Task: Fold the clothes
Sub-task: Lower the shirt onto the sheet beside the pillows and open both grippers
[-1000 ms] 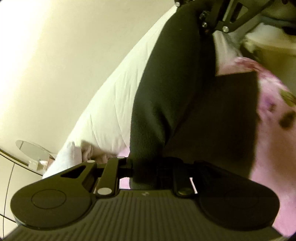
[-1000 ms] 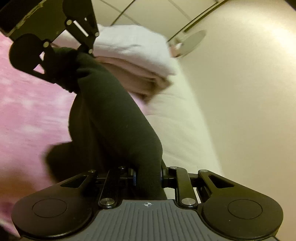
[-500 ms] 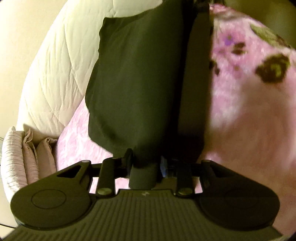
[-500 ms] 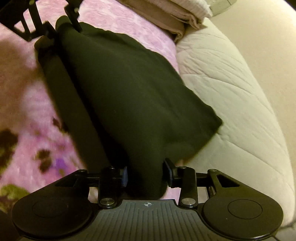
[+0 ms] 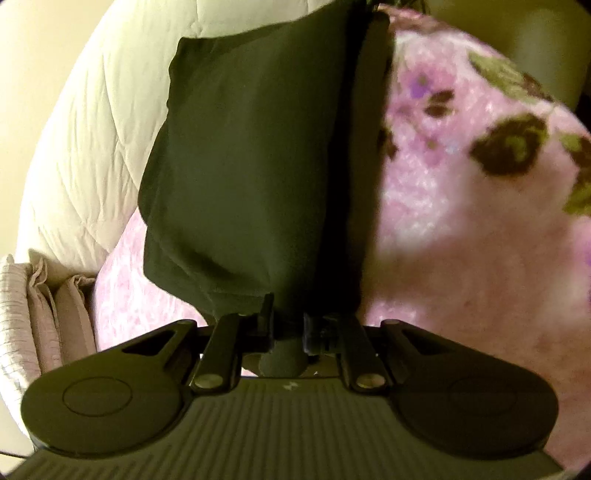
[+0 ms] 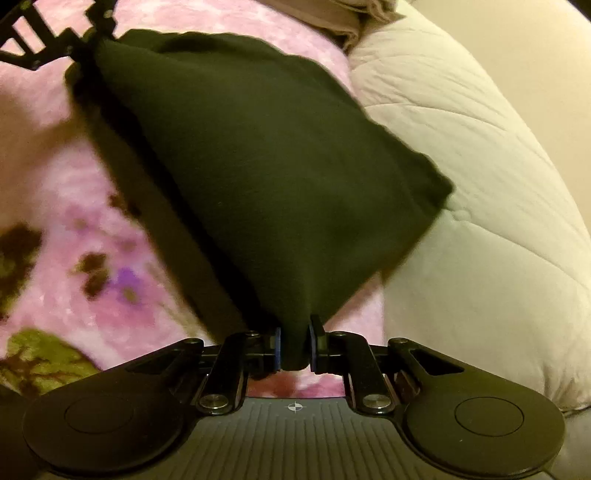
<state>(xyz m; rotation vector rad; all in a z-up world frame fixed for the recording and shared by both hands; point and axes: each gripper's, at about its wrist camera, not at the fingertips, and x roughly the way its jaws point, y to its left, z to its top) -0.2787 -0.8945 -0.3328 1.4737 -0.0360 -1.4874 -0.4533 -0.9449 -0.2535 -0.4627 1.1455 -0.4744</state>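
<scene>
In the left wrist view, we see our left hand-held gripper (image 5: 286,325) clenched on a bunched corner of the dark garment (image 5: 251,155). The cloth stretches away from the jaws, hanging over the pink flowered blanket (image 5: 461,229) on the bed, with its far edge reaching in front of the cream quilted comforter (image 5: 92,122). A stack of folded pale clothes (image 5: 40,306) sits at the left edge, beside the comforter.

In the right wrist view, our right hand-held gripper (image 6: 294,341) pinches another corner of the same dark garment (image 6: 277,158) between its blue-padded fingers (image 6: 277,347). The cloth spreads wide above the pink flowered blanket (image 6: 74,206), one corner overlapping the cream quilted comforter (image 6: 480,177). At the top left, the left hand-held gripper (image 6: 79,55) holds the garment's far corner. Folded pale clothes (image 6: 343,18) peek in along the top edge.
</scene>
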